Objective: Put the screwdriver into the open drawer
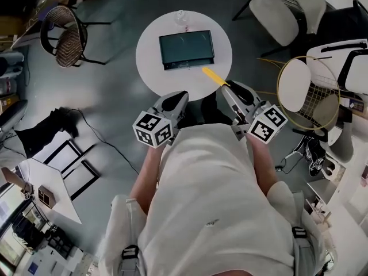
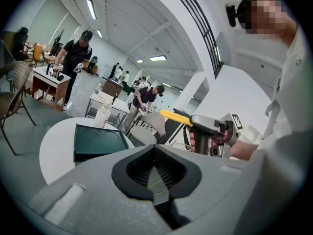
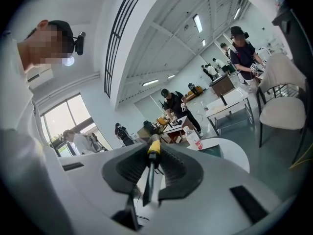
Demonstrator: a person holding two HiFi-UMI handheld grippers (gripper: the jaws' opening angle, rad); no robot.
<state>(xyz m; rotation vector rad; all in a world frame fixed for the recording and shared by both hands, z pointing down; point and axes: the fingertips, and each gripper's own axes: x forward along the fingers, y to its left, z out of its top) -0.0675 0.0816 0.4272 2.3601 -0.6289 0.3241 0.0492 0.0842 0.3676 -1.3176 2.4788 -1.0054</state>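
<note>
A round white table [image 1: 150, 68] is carrying the open drawer [image 1: 186, 48]; the right gripper [image 1: 227, 88] is clamping the screwdriver [image 1: 214, 75], yellow handle poking over the table edge beside the drawer, while the left gripper [image 1: 180, 98] is hovering clenched, empty

In head view the right tongs [image 1: 229, 88] hide part of the screwdriver [image 1: 214, 76].
</note>
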